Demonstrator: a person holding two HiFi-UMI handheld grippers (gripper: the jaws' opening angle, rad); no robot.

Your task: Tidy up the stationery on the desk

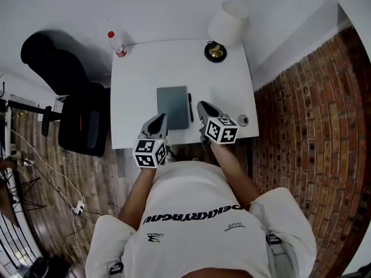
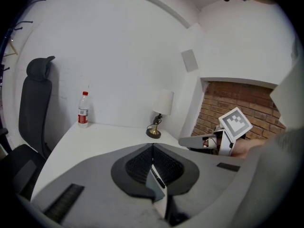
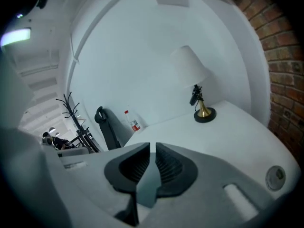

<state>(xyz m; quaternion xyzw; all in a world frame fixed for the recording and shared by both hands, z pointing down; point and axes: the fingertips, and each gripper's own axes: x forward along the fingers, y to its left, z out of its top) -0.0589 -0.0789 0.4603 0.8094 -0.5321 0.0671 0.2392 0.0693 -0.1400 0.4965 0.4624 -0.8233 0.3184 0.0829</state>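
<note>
Notebook [image 1: 173, 104] corner hidden by L tongs [image 1: 162, 118].

A closed grey-green notebook [image 1: 173, 106] lies flat near the middle of the white desk [image 1: 139, 80]. A black pen [image 1: 190, 106] lies just beside its right edge, parallel.

Low in the frame the right gripper [image 3: 152, 147] holds its jaws barely parted on nothing; beyond, on the white desk [image 3: 237, 137], a lamp [image 3: 192, 75] right, a bottle [image 3: 132, 122] left of centre
</note>
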